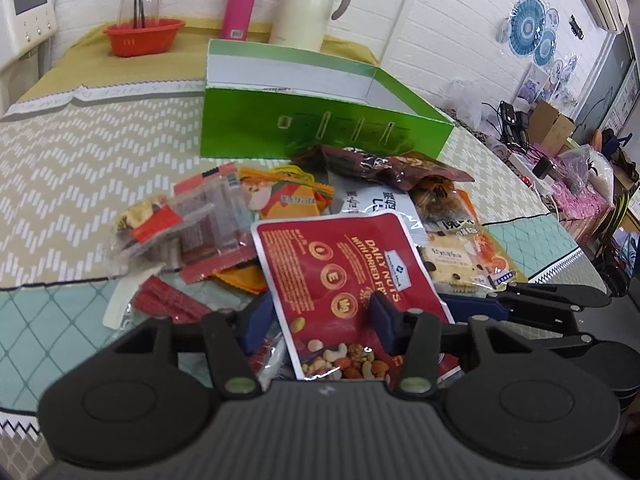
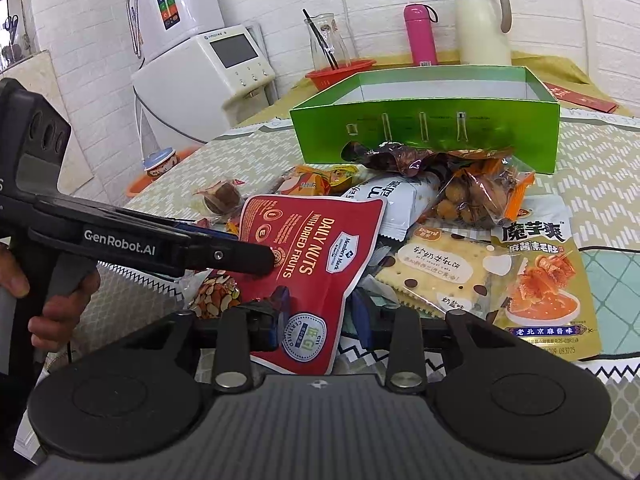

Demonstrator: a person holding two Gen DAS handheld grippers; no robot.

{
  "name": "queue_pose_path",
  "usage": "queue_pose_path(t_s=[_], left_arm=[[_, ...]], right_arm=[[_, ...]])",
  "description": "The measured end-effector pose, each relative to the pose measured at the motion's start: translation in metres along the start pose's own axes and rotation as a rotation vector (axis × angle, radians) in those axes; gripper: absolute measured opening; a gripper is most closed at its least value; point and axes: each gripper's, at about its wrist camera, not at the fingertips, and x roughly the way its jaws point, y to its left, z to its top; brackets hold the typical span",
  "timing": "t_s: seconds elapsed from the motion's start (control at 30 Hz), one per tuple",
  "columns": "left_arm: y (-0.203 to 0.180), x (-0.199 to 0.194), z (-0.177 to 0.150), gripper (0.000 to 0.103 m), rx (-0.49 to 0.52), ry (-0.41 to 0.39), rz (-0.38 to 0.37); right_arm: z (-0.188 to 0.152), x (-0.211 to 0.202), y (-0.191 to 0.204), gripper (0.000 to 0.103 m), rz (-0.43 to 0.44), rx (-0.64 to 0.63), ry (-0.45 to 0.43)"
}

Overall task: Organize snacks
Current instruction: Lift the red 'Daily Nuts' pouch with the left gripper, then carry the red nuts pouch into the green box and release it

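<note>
**Both grippers on the red nut pouch**

The left gripper (image 1: 318, 320) reaches low and level over the snack pile, its blue fingers (image 1: 382, 320) parted with the red nut pouch (image 1: 340, 276) lying between them; whether they press it, I cannot tell; in the right view the same tool comes in from 9 o'clock, held by a hand (image 2: 60, 300); the right gripper (image 2: 320, 312) sits at the pouch's near edge, fingers (image 2: 282, 304) open, the left one against the pouch's corner, the right one just clear of it; the pouch lies flat atop the heap on the worktop (image 1: 80, 160), long axis running 6 to 12 o'clock in the left view, nut picture end toward the camera; the green box (image 1: 320, 128) stands open at 12 o'clock behind the pile; a cracker packet (image 2: 444, 272) lies at the pouch's 3 o'clock.
</note>
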Motion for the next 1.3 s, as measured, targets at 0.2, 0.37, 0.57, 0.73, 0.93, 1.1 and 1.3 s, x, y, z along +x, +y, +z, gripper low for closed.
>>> queue_pose_path(t_s=[0.2,0.37,0.57,0.73,0.93,1.1,1.3], left_arm=[[-0.005,0.004,0.001,0.058,0.009,0.014,0.029],[-0.007,-0.002,-0.001,0.06,0.075,0.04,0.058],[-0.013,0.001,-0.003,0.049,0.097,0.05,0.024],[-0.009,0.002,-0.006,0.034,0.033,0.018,-0.006],[-0.021,-0.01,-0.009,0.032,0.049,-0.02,0.001],[-0.032,-0.032,0.004,0.032,0.081,-0.092,-0.008],[-0.04,-0.033,0.05,0.032,0.102,-0.195,-0.027]], right_arm=[[-0.001,0.0,-0.001,0.044,0.012,0.001,-0.005],[0.0,-0.008,-0.001,0.043,-0.021,-0.008,0.009],[-0.002,-0.001,0.0,0.043,-0.001,0.004,0.002],[-0.001,0.003,0.008,0.033,-0.015,-0.041,-0.007],[0.001,-0.006,0.015,0.029,-0.039,-0.076,-0.018],[0.013,-0.025,0.017,0.028,-0.037,-0.096,-0.091],[0.053,-0.031,0.006,0.028,-0.071,-0.138,-0.202]])
